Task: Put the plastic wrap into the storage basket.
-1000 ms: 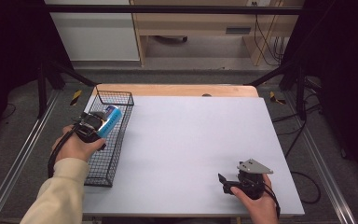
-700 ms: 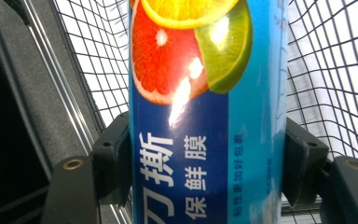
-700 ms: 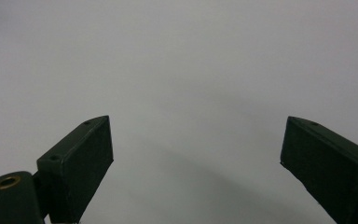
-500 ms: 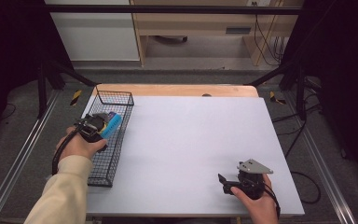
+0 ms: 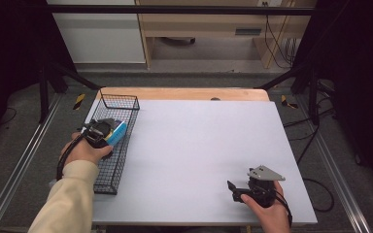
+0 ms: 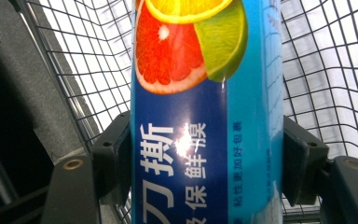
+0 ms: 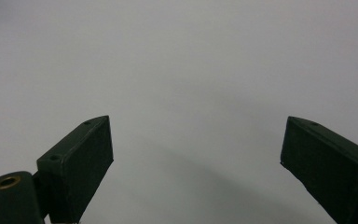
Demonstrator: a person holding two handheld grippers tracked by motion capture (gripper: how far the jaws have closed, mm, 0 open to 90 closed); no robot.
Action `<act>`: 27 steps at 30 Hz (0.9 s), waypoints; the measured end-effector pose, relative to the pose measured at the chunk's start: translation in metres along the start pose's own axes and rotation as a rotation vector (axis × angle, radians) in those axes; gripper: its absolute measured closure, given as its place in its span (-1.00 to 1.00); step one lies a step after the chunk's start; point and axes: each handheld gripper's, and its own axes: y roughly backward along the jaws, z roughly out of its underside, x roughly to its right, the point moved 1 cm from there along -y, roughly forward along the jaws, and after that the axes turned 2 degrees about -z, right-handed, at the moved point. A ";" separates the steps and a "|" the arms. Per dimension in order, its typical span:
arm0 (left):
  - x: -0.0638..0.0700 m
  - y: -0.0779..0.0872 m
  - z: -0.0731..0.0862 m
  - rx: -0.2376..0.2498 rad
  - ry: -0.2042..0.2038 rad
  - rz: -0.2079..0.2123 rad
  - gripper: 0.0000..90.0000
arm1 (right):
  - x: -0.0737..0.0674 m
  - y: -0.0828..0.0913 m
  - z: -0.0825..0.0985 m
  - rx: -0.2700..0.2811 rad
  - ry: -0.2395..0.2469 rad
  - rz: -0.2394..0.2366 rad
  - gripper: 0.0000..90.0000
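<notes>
A blue box of cling wrap point(image 6: 196, 116) printed with citrus slices sits between the jaws of my left gripper point(image 6: 200, 158), which is shut on it. In the high view that gripper point(image 5: 99, 132) holds the blue box point(image 5: 117, 131) low inside the black wire basket point(image 5: 121, 103) at the table's left edge. My right gripper point(image 5: 234, 190) rests near the front right of the white table top point(image 5: 199, 136), open. In the right gripper view its jaws point(image 7: 196, 158) stand wide apart with nothing between them.
The wire basket point(image 6: 335, 56) surrounds the box on all sides in the left gripper view. A wooden strip point(image 5: 184, 93) runs along the table's far edge. Metal rails point(image 5: 14, 170) flank the table on the floor.
My left gripper has moved down and toward the near side with the blue box, deeper into the basket. The right gripper has stayed in place.
</notes>
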 end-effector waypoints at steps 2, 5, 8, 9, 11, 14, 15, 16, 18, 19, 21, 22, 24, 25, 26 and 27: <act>0.000 -0.002 -0.001 -0.006 -0.003 0.003 -0.29 | 0.000 0.000 0.000 -0.004 -0.001 0.001 -0.79; 0.000 -0.004 -0.002 -0.012 -0.005 0.005 -0.29 | 0.000 0.000 0.000 -0.006 -0.005 0.000 -0.79; 0.000 -0.005 -0.002 -0.010 -0.004 0.005 -0.29 | 0.000 0.000 0.000 -0.004 -0.002 0.002 -0.79; 0.000 -0.005 -0.002 -0.010 -0.006 0.004 -0.29 | 0.001 0.000 0.000 -0.005 0.000 0.001 -0.79; 0.000 -0.005 -0.002 -0.010 -0.006 0.004 -0.29 | 0.001 0.000 0.000 -0.004 -0.001 0.001 -0.79; 0.000 -0.005 -0.002 -0.011 -0.006 0.004 -0.29 | 0.000 0.001 0.000 -0.005 -0.006 -0.002 -0.79; 0.000 -0.005 -0.002 -0.011 -0.007 0.003 -0.29 | 0.001 0.000 0.000 -0.002 0.001 0.001 -0.79; 0.000 -0.005 -0.002 -0.011 -0.007 0.003 -0.29 | 0.001 0.000 0.000 -0.002 0.001 0.001 -0.79; 0.000 -0.005 -0.002 -0.011 -0.008 0.003 -0.29 | 0.001 0.000 0.000 -0.002 0.001 0.001 -0.79; 0.000 -0.005 -0.002 -0.012 -0.009 0.002 -0.29 | 0.001 0.000 0.000 -0.002 -0.001 0.001 -0.79; 0.001 -0.005 -0.002 -0.012 -0.009 0.000 -0.29 | 0.001 0.000 0.000 -0.003 0.001 0.001 -0.79; 0.001 -0.005 -0.002 -0.017 -0.016 -0.004 -0.29 | 0.001 0.000 0.000 -0.002 0.002 0.002 -0.79; 0.001 -0.005 -0.002 -0.016 -0.021 -0.009 -0.29 | 0.001 0.000 0.000 -0.002 0.001 0.002 -0.79; 0.002 -0.005 -0.002 -0.011 -0.019 -0.010 -0.29 | 0.001 0.000 0.000 -0.006 0.000 0.002 -0.79; 0.002 -0.005 -0.002 -0.011 -0.019 -0.010 -0.29 | 0.001 0.000 0.000 -0.006 0.000 0.002 -0.79; 0.002 -0.005 -0.003 -0.012 -0.020 -0.011 -0.30 | 0.001 0.000 0.001 -0.007 0.001 0.003 -0.79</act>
